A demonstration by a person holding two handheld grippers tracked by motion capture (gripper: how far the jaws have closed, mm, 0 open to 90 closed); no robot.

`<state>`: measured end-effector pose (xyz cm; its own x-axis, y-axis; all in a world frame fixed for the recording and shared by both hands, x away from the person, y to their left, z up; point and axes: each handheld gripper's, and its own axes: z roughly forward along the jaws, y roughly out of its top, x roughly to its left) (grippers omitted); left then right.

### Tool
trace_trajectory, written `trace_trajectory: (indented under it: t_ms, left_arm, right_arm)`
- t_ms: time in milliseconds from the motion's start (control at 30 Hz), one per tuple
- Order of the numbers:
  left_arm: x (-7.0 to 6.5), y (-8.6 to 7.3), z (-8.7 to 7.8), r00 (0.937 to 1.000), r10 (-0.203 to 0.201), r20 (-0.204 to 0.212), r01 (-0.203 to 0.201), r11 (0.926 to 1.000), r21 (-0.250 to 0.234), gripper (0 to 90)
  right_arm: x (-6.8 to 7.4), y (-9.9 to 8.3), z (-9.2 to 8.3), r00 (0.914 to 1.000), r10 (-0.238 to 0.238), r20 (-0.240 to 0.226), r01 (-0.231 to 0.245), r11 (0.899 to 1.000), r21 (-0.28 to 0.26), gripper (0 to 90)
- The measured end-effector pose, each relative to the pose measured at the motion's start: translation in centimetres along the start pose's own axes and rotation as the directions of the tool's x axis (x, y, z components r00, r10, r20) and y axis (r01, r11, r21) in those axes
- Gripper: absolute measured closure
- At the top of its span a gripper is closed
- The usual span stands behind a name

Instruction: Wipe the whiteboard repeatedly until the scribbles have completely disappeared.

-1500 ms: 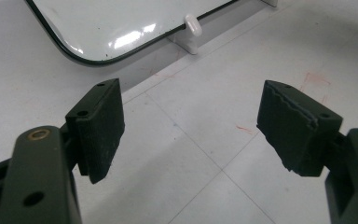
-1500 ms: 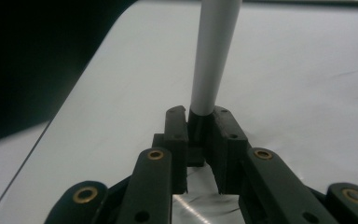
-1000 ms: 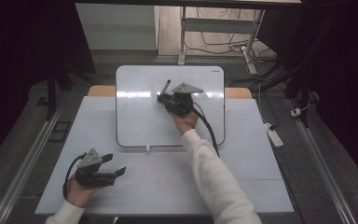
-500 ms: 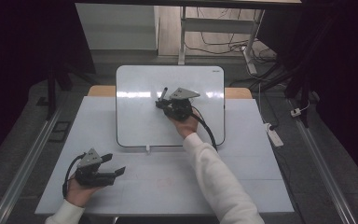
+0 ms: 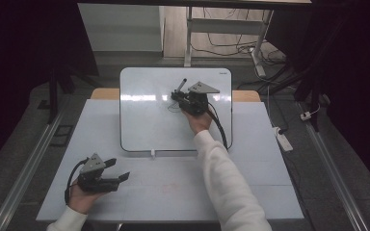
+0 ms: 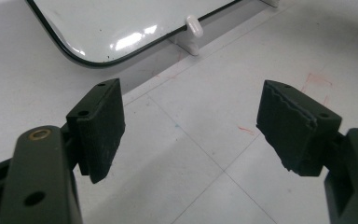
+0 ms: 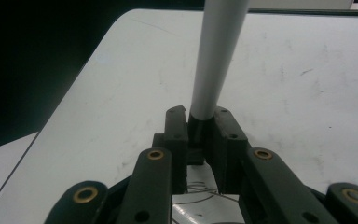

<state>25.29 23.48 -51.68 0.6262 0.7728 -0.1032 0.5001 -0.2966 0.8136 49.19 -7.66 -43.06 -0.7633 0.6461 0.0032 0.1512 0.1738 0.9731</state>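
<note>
Marker at work on the whiteboard

The right tongs [image 5: 179, 94] pinch a grey marker [image 7: 216, 56] near its tip, held over the upper middle of the whiteboard [image 5: 144, 120], where faint dark strokes show. The left tongs [image 5: 118, 169] rest spread and empty on the worktop [image 5: 173, 187], near its front left corner. Judged from the low grip and the long barrel leaning away, the marker could pivot or slip between the pads under writing pressure, smearing the line.

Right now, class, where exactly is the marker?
The marker is clamped in the right tongs over the upper middle of the whiteboard in the high view, tip down by the scribble.
</note>
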Motion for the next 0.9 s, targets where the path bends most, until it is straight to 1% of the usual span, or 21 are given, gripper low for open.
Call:
trace_trajectory:
  t_ms: [33,67,100,133,167,200,233,267,300,367,433,467,500,533,633,700,767,800,833,867,900]
  left_arm:
    - [0.1,0.0,0.0,1.0000,0.000,0.001,0.000,1.0000,0.001,23.8]
    - [0.1,0.0,0.1,1.0000,-0.002,0.000,0.002,1.0000,0.003,23.8]
    - [0.2,0.0,0.1,1.0000,-0.004,0.000,0.004,1.0000,0.004,23.8]
    - [0.2,0.0,0.1,1.0000,-0.004,0.000,0.004,1.0000,0.004,23.8]
    - [0.1,0.0,0.1,1.0000,-0.001,-0.001,0.001,1.0000,0.006,23.8]
    - [0.1,0.0,0.1,1.0000,0.001,-0.001,-0.001,1.0000,0.005,23.8]
    - [0.0,0.0,0.0,1.0000,0.002,-0.002,-0.002,1.0000,0.003,23.8]
    - [0.0,0.0,0.0,1.0000,0.002,-0.002,-0.002,1.0000,0.001,23.8]
    - [0.0,0.0,-0.1,1.0000,0.003,-0.001,-0.003,1.0000,-0.001,23.9]
    - [0.1,0.0,-0.1,1.0000,0.001,-0.001,-0.001,1.0000,-0.002,24.0]
    - [0.2,0.0,0.1,1.0000,-0.002,0.003,0.002,1.0000,0.002,24.1]
    - [0.2,0.0,0.1,1.0000,-0.001,0.003,0.001,1.0000,0.003,24.1]
    - [0.1,0.0,0.1,1.0000,0.002,0.002,-0.002,1.0000,0.004,24.0]
    - [0.1,0.0,0.1,1.0000,0.004,0.002,-0.004,1.0000,0.005,24.1]
    - [-0.1,0.0,0.0,1.0000,0.009,0.000,-0.009,1.0000,0.000,24.1]
    - [-0.1,0.0,0.0,1.0000,0.005,0.000,-0.005,1.0000,-0.001,24.1]
    - [0.0,0.0,0.1,1.0000,0.004,0.000,-0.004,1.0000,0.004,24.1]
    - [0.0,0.0,0.1,1.0000,0.002,0.001,-0.002,1.0000,0.006,24.1]
    - [0.0,0.0,0.1,1.0000,0.003,0.000,-0.003,1.0000,0.007,24.1]
    - [0.0,0.0,0.1,1.0000,0.005,-0.001,-0.005,1.0000,0.007,24.1]
    - [-0.1,0.0,0.0,1.0000,0.007,-0.002,-0.007,1.0000,0.005,24.1]
  right_arm:
    - [1.1,-0.5,0.5,0.9972,-0.037,-0.066,0.039,0.999,0.037,77.9]
    - [1.8,-0.8,0.7,0.9926,-0.065,-0.103,0.071,0.996,0.060,78.0]
    - [1.8,-0.8,0.7,0.9926,-0.065,-0.103,0.071,0.996,0.060,78.0]
    - [2.2,-0.9,0.9,0.9875,-0.102,-0.120,0.112,0.991,0.078,78.0]
    - [2.2,-0.9,0.9,0.9875,-0.102,-0.120,0.112,0.991,0.078,78.0]
    - [1.2,-0.5,0.6,0.9954,-0.056,-0.078,0.060,0.997,0.048,78.0]
    - [1.2,-0.5,0.6,0.9954,-0.056,-0.078,0.060,0.997,0.048,78.0]
    - [0.7,-0.3,0.5,0.9986,-0.028,-0.044,0.029,0.999,0.025,78.0]
    - [0.5,-0.3,0.3,0.9994,-0.011,-0.034,0.012,1.000,0.015,78.0]
    - [0.9,-0.5,0.2,0.9986,-0.027,-0.046,0.029,0.999,0.033,78.0]
    - [2.1,-1.3,0.3,0.9924,-0.061,-0.107,0.070,0.994,0.081,78.0]
    - [2.5,-1.7,0.1,0.9889,-0.088,-0.119,0.100,0.991,0.093,78.0]
    - [2.4,-1.8,-0.1,0.9878,-0.105,-0.115,0.116,0.989,0.092,78.0]
    - [2.0,-1.7,-0.3,0.9905,-0.092,-0.102,0.101,0.991,0.085,78.0]
    - [0.3,-1.1,-1.2,0.9993,-0.038,-0.003,0.038,0.999,0.029,78.0]
    - [0.6,-1.3,-1.1,0.9998,-0.013,-0.014,0.013,1.000,0.024,77.9]
    - [2.0,-1.9,-0.6,0.9942,-0.065,-0.086,0.071,0.995,0.070,78.0]
    - [2.5,-2.2,-0.4,0.9893,-0.104,-0.103,0.112,0.990,0.082,78.0]
    - [2.6,-2.1,-0.5,0.9870,-0.127,-0.099,0.136,0.987,0.087,78.0]
    - [2.1,-1.9,-0.6,0.9904,-0.106,-0.088,0.113,0.991,0.075,78.0]
    - [1.3,-1.6,-0.9,0.9962,-0.073,-0.047,0.075,0.996,0.052,78.0]
